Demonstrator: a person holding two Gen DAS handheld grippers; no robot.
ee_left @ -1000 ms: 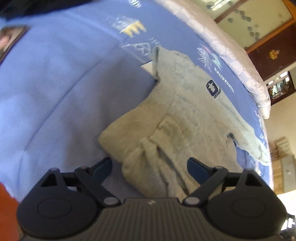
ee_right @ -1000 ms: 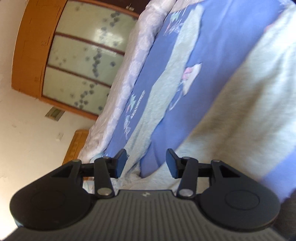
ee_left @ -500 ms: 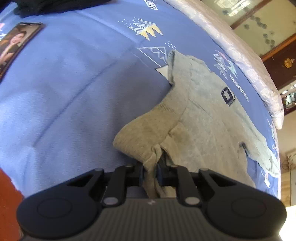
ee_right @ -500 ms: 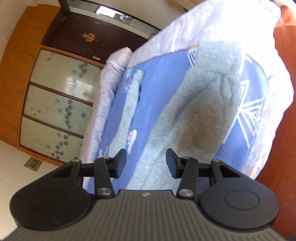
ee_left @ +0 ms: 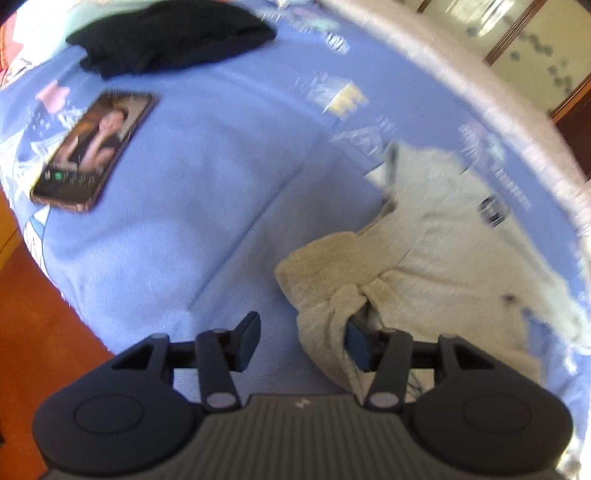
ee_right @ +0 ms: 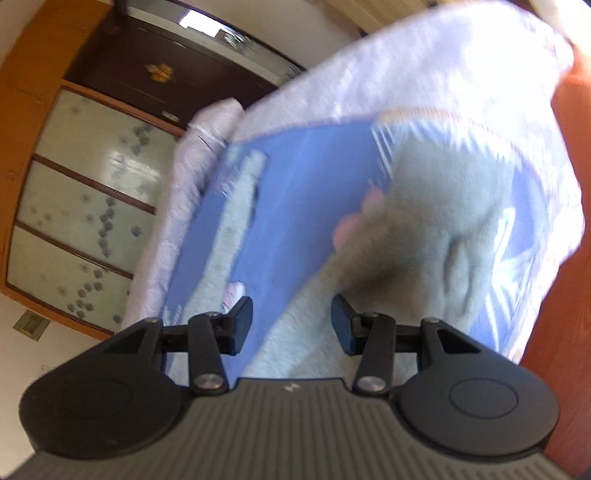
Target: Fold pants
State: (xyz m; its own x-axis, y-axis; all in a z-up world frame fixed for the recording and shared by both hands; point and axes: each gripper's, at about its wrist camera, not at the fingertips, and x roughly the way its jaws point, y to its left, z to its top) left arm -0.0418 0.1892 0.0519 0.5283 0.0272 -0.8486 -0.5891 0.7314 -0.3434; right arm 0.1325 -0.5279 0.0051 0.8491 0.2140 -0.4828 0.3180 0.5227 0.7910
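Observation:
Light grey pants [ee_left: 443, 258] lie on the blue blanket [ee_left: 203, 203], with their near end bunched into a fold. My left gripper [ee_left: 301, 343] hovers over that fold and its jaws are opening. The bunched cloth sits against the right finger [ee_left: 356, 345], while the left finger stands clear of it. In the right wrist view a pants leg [ee_right: 424, 229] runs toward the bed's corner. My right gripper [ee_right: 291, 328] is open above its near part with nothing clamped. The other leg [ee_right: 236, 206] lies farther left.
A phone [ee_left: 92, 147] with a lit screen lies on the blanket at the left. A black garment [ee_left: 170, 33] sits at the far end. Orange floor [ee_left: 22, 332] borders the bed's near edge. A wardrobe [ee_right: 85, 206] with patterned glass stands beyond the pale quilted cover [ee_right: 443, 66].
The left gripper shut on the bunched fold, then opened again and drew back and up, showing more of the bed. The right gripper swung toward the leg's end at the bed's corner.

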